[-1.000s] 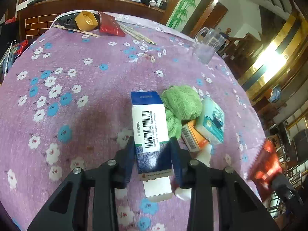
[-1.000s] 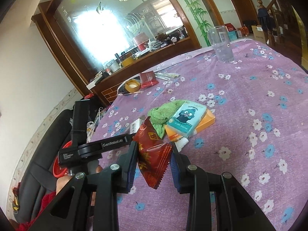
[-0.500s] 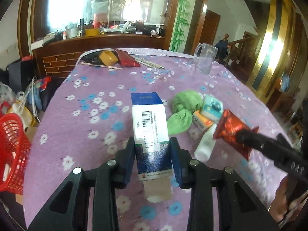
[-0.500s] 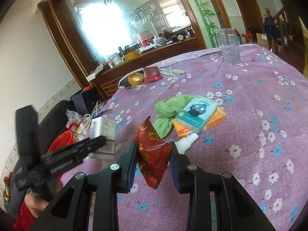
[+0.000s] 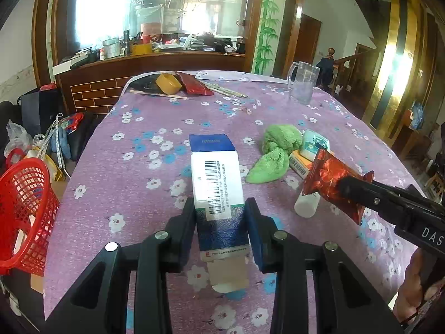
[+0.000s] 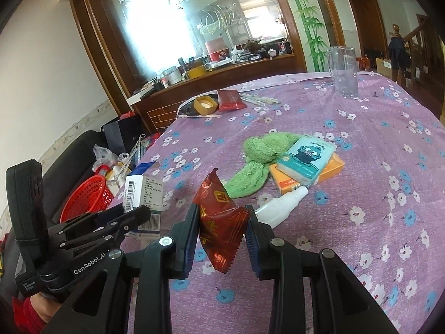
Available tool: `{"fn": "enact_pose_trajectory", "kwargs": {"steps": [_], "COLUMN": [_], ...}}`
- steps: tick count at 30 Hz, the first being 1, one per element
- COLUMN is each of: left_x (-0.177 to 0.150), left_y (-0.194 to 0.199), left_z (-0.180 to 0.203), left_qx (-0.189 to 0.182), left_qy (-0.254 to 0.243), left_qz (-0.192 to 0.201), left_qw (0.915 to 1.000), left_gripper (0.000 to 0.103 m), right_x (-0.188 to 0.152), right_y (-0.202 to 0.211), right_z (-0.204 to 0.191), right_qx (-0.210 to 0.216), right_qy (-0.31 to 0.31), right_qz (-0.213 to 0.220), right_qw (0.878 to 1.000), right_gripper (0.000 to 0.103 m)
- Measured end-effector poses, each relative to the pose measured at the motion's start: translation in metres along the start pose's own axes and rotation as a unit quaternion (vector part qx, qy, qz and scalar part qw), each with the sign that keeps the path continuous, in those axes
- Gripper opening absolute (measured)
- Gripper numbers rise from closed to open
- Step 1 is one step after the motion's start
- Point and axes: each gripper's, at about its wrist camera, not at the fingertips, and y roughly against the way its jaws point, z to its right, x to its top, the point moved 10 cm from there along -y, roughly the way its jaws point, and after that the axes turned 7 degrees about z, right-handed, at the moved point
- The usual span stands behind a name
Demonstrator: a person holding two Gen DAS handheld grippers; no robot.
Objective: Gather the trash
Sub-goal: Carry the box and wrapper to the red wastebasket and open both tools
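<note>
Cardboard carton: we hold the blue-and-white medicine box (image 5: pixel 217 194) clamped in the left gripper (image 5: pixel 221 231), jaws pressed on its two long sides near the lower end, so its barcode face looks up and its open flap hangs below the jaws, clear of the cloth.
Red foil wrapper: we hold the snack packet (image 6: pixel 221 220) pinched across its middle in the right gripper (image 6: pixel 222 236), crimped ends free above and below; a mid-body grip suits so limp a thing.
Both loads: each hangs above the purple flowered tablecloth (image 5: pixel 133 189), touching nothing else, which we judge to be a carry posture.
Red mesh basket: it (image 5: pixel 25 208) sits off the table edge at 9 o'clock in the left wrist view, and we take it for the likely trash receptacle; both grippers lie nearer that side.
Remaining pile: at 2 o'clock of the carton lie a green towel (image 5: pixel 275 153), an orange box (image 6: pixel 308 175) with a teal tissue pack (image 6: pixel 306 157) resting on it, and a white bottle (image 6: pixel 281 207) on its side, touching the orange box.
Far edge: at 12 o'clock, a tape roll (image 5: pixel 168 83), another red packet (image 5: pixel 194 85) and a glass mug (image 5: pixel 303 85) stand well apart from the pile.
Progress, as we judge it: two items lifted, none yet dropped.
</note>
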Motion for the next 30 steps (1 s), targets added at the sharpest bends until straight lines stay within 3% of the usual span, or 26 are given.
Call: {"fn": "enact_pose_trajectory", "kwargs": {"steps": [30], "left_x": [0.0], "left_y": [0.003], "left_z": [-0.013], "left_qx": [0.015], "left_qy": [0.008], "left_qz": [0.0], "left_qw": [0.9999], "left_gripper": [0.034], "right_x": [-0.007], "right_y": [-0.005], "right_z": [-0.013], "right_qx": [0.003], "right_qy": [0.011], "right_qz": [-0.013], "right_qw": [1.0], "right_gripper": [0.034]}}
